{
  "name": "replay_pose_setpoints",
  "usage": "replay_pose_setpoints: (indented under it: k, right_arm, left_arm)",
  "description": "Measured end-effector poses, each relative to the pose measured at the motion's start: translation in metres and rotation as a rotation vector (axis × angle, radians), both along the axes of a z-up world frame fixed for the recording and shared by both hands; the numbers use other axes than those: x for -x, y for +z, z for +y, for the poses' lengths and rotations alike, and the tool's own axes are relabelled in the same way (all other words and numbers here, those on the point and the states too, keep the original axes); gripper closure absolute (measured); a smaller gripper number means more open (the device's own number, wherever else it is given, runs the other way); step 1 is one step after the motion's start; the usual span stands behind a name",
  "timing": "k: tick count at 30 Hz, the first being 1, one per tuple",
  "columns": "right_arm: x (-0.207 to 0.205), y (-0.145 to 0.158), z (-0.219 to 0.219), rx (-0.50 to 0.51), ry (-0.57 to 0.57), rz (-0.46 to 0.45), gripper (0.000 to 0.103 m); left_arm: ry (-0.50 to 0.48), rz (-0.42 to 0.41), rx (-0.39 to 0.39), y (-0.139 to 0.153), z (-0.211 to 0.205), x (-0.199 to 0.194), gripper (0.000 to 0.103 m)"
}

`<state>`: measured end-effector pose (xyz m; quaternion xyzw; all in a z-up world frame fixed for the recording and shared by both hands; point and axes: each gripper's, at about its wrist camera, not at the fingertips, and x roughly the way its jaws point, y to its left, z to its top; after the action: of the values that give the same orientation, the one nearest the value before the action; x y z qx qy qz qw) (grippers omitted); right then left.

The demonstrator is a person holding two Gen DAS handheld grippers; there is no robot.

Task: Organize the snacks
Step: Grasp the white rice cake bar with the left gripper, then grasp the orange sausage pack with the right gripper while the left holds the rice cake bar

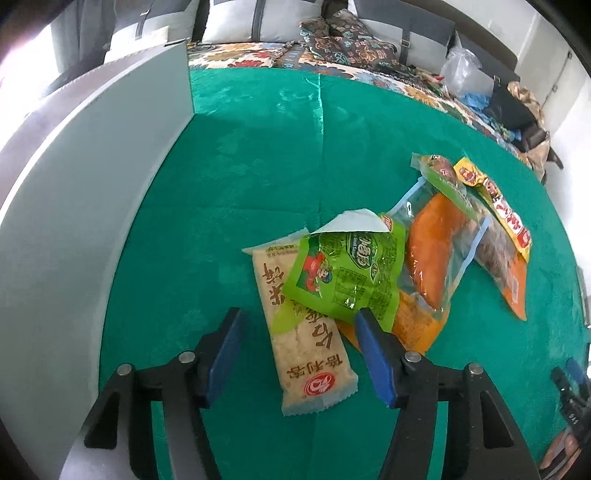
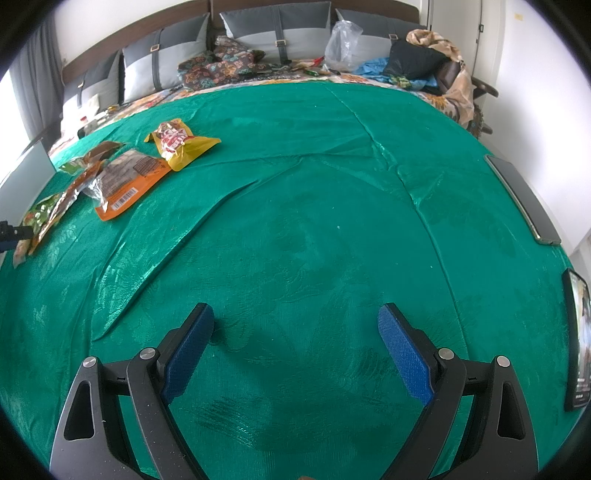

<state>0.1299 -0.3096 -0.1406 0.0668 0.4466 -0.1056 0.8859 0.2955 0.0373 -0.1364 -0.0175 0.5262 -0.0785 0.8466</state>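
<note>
A long beige cracker packet (image 1: 314, 354) with red characters lies on the green cloth (image 1: 240, 166), between the fingers of my left gripper (image 1: 300, 314). The jaws stand open; the left pad is clear of the packet and the right fingertip (image 1: 369, 332) touches the edge of a green snack bag (image 1: 347, 273) that overlaps the packet. Further right lie a clear bag with orange contents (image 1: 432, 251), an orange and brown bag (image 1: 506, 266) and a yellow and red bag (image 1: 495, 206). My right gripper (image 2: 297, 314) hangs open over bare cloth, with the snack pile (image 2: 125, 177) far to its left.
A white box wall (image 1: 74, 206) rises along the left of the cloth. A dark phone (image 2: 524, 199) and a second screen (image 2: 576, 339) lie at the right edge. Grey cushions (image 2: 277, 33), patterned fabric and a plastic bag (image 2: 341, 44) sit at the back.
</note>
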Motion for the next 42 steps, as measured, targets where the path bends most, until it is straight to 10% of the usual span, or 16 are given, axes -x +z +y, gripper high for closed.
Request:
replay_pose_setpoints:
  k: [5, 9, 20, 23, 25, 33, 38, 40, 42]
  right_arm:
    - [0.000, 0.000, 0.000, 0.000, 0.000, 0.000, 0.010]
    - [0.000, 0.000, 0.000, 0.000, 0.000, 0.000, 0.010]
    - [0.000, 0.000, 0.000, 0.000, 0.000, 0.001, 0.010]
    - [0.000, 0.000, 0.000, 0.000, 0.000, 0.001, 0.010]
    - [0.000, 0.000, 0.000, 0.000, 0.000, 0.001, 0.010]
    - [-0.001, 0.000, 0.000, 0.000, -0.001, 0.001, 0.010]
    - [-0.001, 0.000, 0.000, 0.000, -0.001, 0.001, 0.010]
    - [-0.001, 0.000, 0.001, 0.002, 0.000, 0.003, 0.010]
    - [-0.002, 0.000, 0.002, 0.003, -0.006, 0.010, 0.010]
  left_arm:
    - [-0.073, -0.026, -0.101, -0.004, -0.022, -0.001, 0.026]
    - [-0.065, -0.045, -0.081, 0.000, -0.019, 0.003, 0.072]
    - [-0.077, -0.008, -0.053, 0.000, 0.031, 0.097, 0.074]
    - [-0.086, -0.020, -0.018, 0.000, 0.032, 0.119, 0.053]
    - [-0.074, -0.029, -0.019, 0.003, 0.033, 0.116, 0.017]
    - [-0.015, -0.096, -0.086, -0.003, 0.039, 0.120, 0.017]
    - [-0.029, -0.152, -0.097, 0.000, 0.036, 0.129, 0.043]
    - [-0.031, -0.163, -0.091, 0.004, 0.034, 0.134, 0.076]
    - [-0.038, -0.161, -0.080, 0.006, 0.033, 0.135, 0.076]
